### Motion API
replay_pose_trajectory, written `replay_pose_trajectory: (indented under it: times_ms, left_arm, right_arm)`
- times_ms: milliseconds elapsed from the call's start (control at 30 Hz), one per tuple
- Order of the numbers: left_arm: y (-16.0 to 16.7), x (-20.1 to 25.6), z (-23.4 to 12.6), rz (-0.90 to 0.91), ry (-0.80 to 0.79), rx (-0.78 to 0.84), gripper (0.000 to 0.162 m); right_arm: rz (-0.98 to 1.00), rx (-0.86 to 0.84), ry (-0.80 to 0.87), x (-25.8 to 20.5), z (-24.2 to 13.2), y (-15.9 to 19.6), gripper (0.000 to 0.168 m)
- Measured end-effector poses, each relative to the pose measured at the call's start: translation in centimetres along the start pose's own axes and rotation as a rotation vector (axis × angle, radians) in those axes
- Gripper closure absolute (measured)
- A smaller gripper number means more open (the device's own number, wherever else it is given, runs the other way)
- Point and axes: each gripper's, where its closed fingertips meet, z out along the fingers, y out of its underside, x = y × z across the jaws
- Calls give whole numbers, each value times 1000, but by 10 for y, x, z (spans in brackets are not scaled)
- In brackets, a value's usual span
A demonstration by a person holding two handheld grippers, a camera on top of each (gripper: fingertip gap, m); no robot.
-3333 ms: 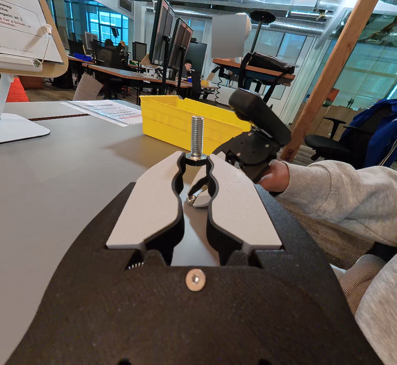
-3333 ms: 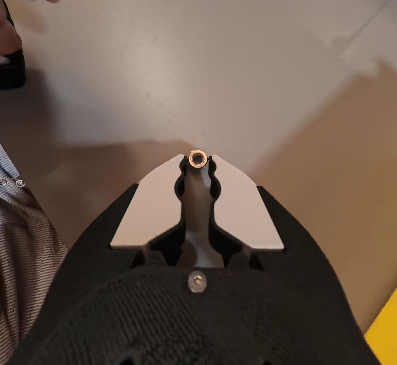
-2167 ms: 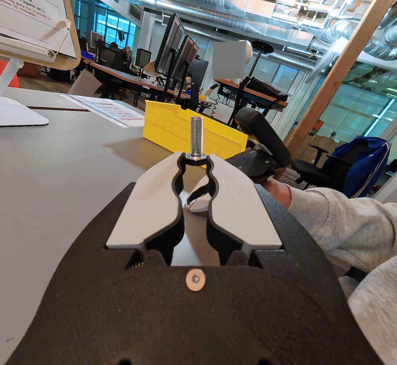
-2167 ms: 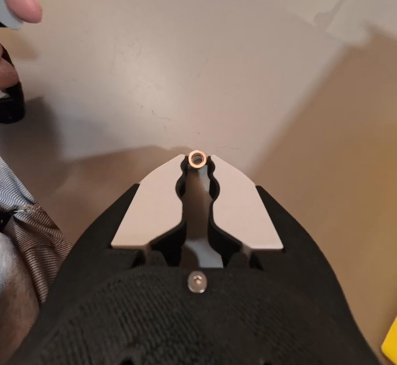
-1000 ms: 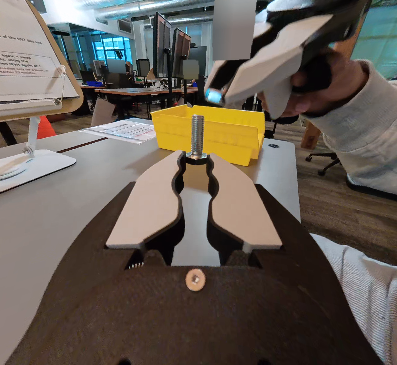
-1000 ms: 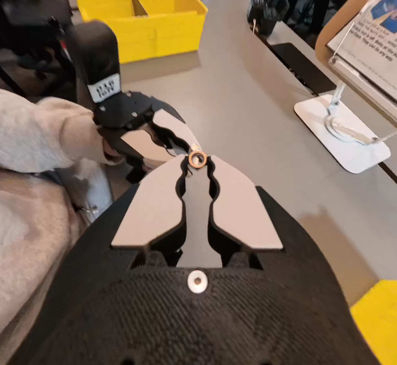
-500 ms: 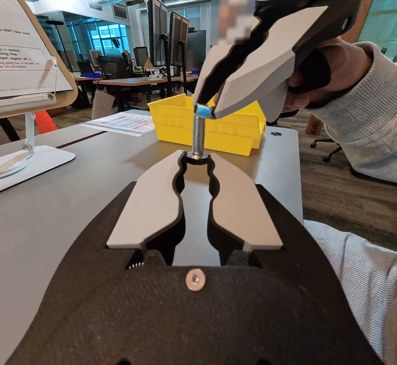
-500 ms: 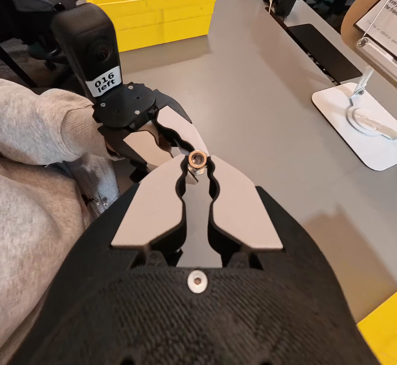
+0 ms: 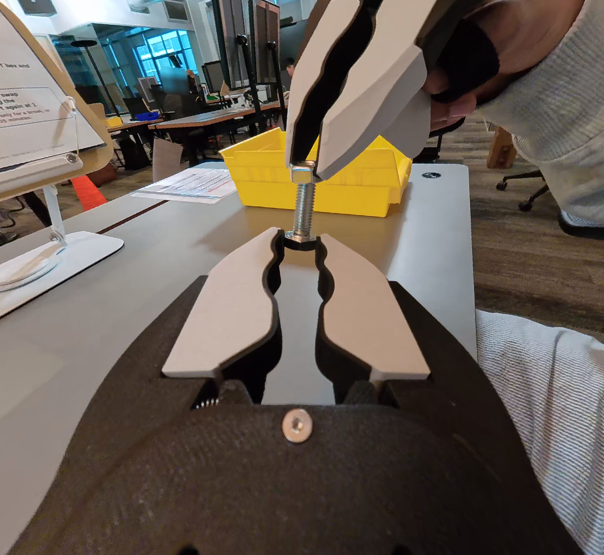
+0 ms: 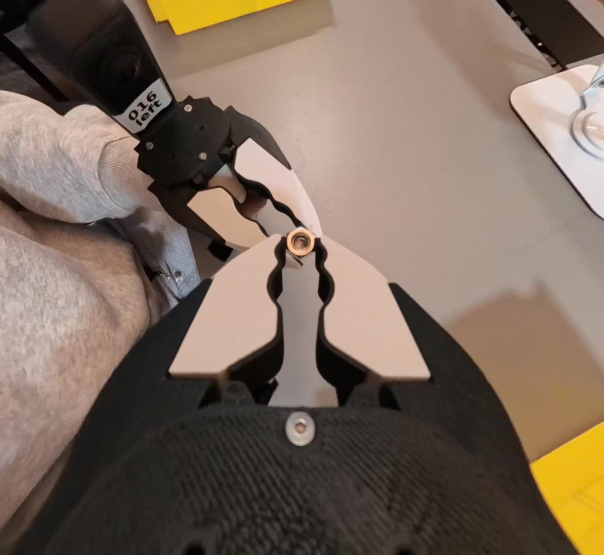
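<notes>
My left gripper (image 9: 299, 240) is shut on the head of a silver bolt (image 9: 302, 212) and holds it upright, threads up, above the grey table (image 9: 130, 277). My right gripper (image 9: 303, 170) comes down from above, shut on a hex nut (image 9: 302, 174) that sits on the top end of the bolt. In the right wrist view the right gripper (image 10: 300, 242) holds the nut (image 10: 300, 241) and I look down through its hole. The left gripper (image 10: 294, 228) lies just under it, with its camera body (image 10: 114, 62) and a grey-sleeved hand behind.
A yellow bin (image 9: 327, 179) stands at the far end of the table, with a printed sheet (image 9: 192, 183) beside it. A sign stand with a white base (image 9: 49, 261) is at the left. Another yellow bin corner (image 10: 575, 480) shows near the right gripper. Office desks and monitors lie beyond. The grippers are tip to tip, or close to it.
My right gripper has swung up from the table and come down over the bolt. The nut went from clear of the bolt to seated on its top end. My left gripper stayed still.
</notes>
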Motion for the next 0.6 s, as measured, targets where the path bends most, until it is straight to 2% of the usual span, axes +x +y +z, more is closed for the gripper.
replay_pose_trajectory:
  times_ms: [267,533,600]
  left_arm:
    - [3,3,3,-31,1,-14,143]
    - [-1,0,2,-89,-1,15,143]
    - [-3,-1,1,-108,3,29,143]
  right_arm:
    - [7,-28,13,2,0,4,151]
    - [7,26,21,4,1,-3,151]
    - [-4,39,38,6,1,-5,146]
